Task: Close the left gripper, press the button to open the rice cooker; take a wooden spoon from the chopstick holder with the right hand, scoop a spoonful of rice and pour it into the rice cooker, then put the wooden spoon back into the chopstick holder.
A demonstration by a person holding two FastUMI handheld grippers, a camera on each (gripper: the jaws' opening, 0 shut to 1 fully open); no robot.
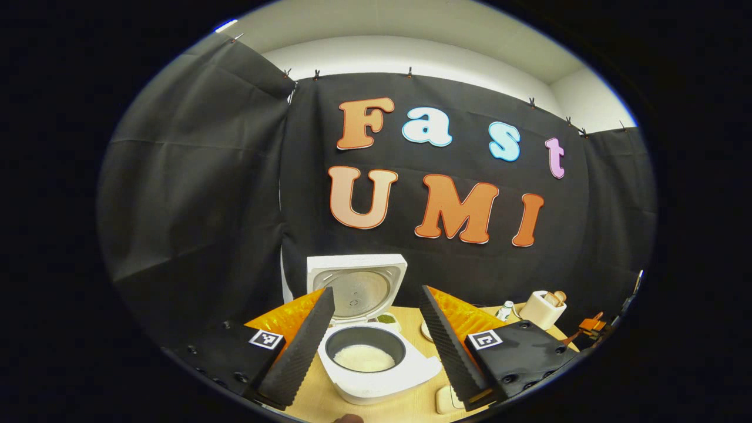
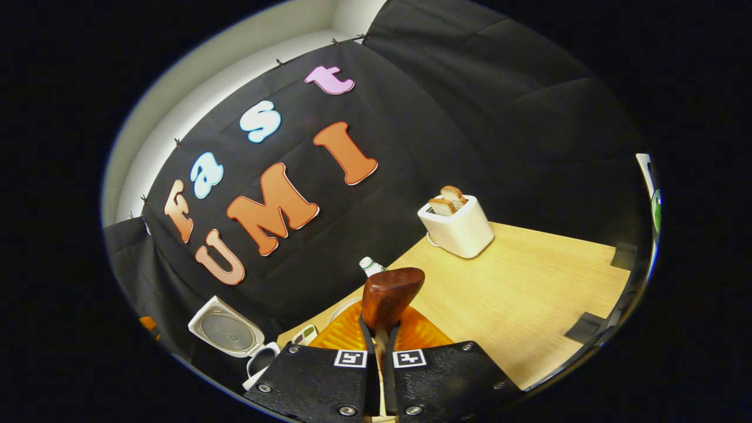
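The white rice cooker [image 1: 376, 385] stands open on the wooden table, its lid [image 1: 356, 288] upright behind it. White rice lies in the dark inner pot [image 1: 364, 355]. My left gripper [image 1: 376, 346] is open, its two ribbed fingers [image 1: 305, 346] framing the pot from above and in front, with nothing between them. My right gripper [image 2: 380, 338] is shut on the wooden spoon [image 2: 390, 294], whose glossy brown bowl sticks up past the fingertips; I see no rice on it. In the right gripper view the cooker's lid [image 2: 226, 333] sits at the far lower left.
A white toaster [image 2: 458, 226] with bread slices stands at the back of the table [image 2: 517, 294]; it is also the toaster [image 1: 543, 308] at the right. A small white bottle [image 2: 370, 265] stands near the wall. A cream object [image 1: 446, 400] lies right of the cooker.
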